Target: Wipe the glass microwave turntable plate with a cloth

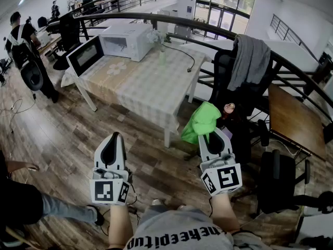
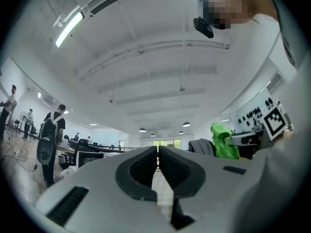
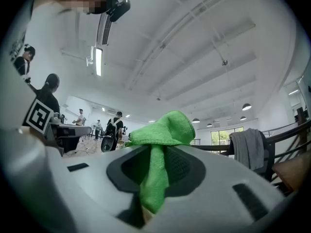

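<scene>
Item 1, nearest: left gripper, held low over the wood floor; jaws pressed together with only a thin slit between the pads, nothing gripped

Item 2: right gripper, level with the left and well apart from it; jaws clenched on a green cloth. In the right gripper view a narrow strip of the cloth runs lengthwise down between the pads, its long axis along the jaws, and the rest bunches in a rounded fold over the tips. From the head view the bunch flops forward and left off the tips, toward the table

Item 3: table with a pale checked cover, beyond both grippers

Item 4, container: white microwave on the table's far end, door swung wide open to the left. The cavity is small and dim; the glass turntable plate cannot be made out in any view

Item 5: black cable lying across the table beside the microwave

Item 6: black office chair right of the table, a grey garment draped over its back
</scene>
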`<state>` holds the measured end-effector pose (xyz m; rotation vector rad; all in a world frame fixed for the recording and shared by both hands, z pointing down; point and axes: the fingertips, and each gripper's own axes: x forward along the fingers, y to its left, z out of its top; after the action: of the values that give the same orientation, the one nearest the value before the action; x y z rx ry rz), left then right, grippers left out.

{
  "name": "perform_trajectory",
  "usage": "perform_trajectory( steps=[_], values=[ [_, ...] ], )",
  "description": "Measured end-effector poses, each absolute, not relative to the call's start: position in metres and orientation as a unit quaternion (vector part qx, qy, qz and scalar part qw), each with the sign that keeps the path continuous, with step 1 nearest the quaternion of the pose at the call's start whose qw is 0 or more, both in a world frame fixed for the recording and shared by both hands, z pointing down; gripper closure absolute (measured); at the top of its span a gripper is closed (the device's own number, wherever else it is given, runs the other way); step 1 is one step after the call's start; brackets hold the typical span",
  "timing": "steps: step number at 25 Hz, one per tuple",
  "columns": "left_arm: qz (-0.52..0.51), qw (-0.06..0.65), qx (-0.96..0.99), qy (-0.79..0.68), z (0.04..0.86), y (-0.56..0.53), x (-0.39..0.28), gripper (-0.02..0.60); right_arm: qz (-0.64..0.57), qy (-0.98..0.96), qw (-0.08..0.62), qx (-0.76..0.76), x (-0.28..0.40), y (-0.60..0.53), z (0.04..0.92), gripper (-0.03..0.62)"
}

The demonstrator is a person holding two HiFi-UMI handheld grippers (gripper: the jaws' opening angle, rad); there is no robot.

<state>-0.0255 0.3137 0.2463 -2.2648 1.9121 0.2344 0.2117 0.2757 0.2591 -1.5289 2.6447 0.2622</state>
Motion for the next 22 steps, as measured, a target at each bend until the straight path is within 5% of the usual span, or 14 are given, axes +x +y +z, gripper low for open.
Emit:
perform_trajectory(
  steps=[22],
  values=[
    [0.080, 0.081, -0.769, 0.630, 0.256, 0.317, -0.068, 0.571, 0.089, 0.857, 0.051, -0.505, 0.170, 0.286, 0.262, 0.530]
  ],
)
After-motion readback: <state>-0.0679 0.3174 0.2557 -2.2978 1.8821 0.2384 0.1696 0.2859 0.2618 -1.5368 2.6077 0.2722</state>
